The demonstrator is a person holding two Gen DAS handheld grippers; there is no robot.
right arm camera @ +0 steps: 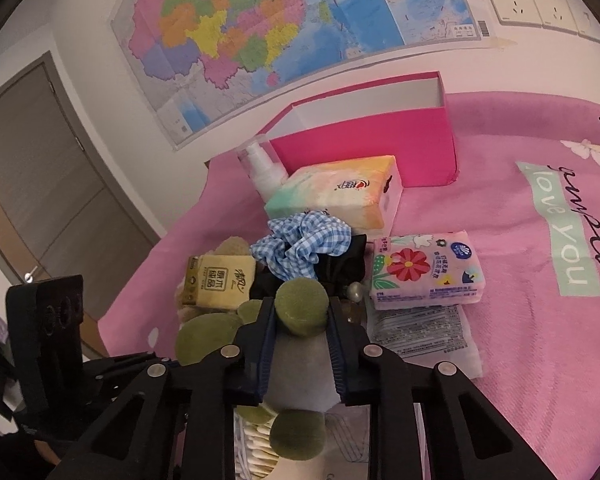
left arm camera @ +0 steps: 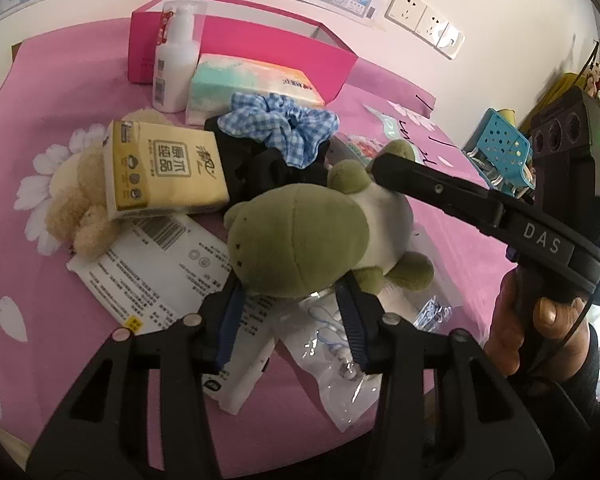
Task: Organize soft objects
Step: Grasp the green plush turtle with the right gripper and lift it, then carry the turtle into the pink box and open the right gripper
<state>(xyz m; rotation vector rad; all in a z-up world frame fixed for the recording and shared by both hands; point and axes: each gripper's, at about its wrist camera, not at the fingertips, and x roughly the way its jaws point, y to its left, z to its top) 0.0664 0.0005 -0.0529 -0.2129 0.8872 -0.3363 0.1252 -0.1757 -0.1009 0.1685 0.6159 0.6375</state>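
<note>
A green plush frog (left arm camera: pixel 300 236) lies over the pile on the pink bed. My left gripper (left arm camera: pixel 292 288) is shut on its head. My right gripper (right arm camera: pixel 300 312) is shut on the frog's body (right arm camera: pixel 300 308); its finger also shows in the left wrist view (left arm camera: pixel 440 190). Behind the frog lie a blue checked scrunchie (left arm camera: pixel 284 128), black cloth (left arm camera: pixel 272 168), a beige teddy (left arm camera: pixel 80 200), a yellow tissue pack (left arm camera: pixel 164 168) and a pastel tissue pack (left arm camera: pixel 252 84). An open pink box (right arm camera: pixel 364 140) stands at the back.
A white pump bottle (left arm camera: pixel 176 52) stands by the pink box. A flowered tissue pack (right arm camera: pixel 424 272) lies to the right. Flat white packets (left arm camera: pixel 160 268) and a clear bag (left arm camera: pixel 332 340) lie under the frog. A blue basket (left arm camera: pixel 500 148) stands beyond the bed edge.
</note>
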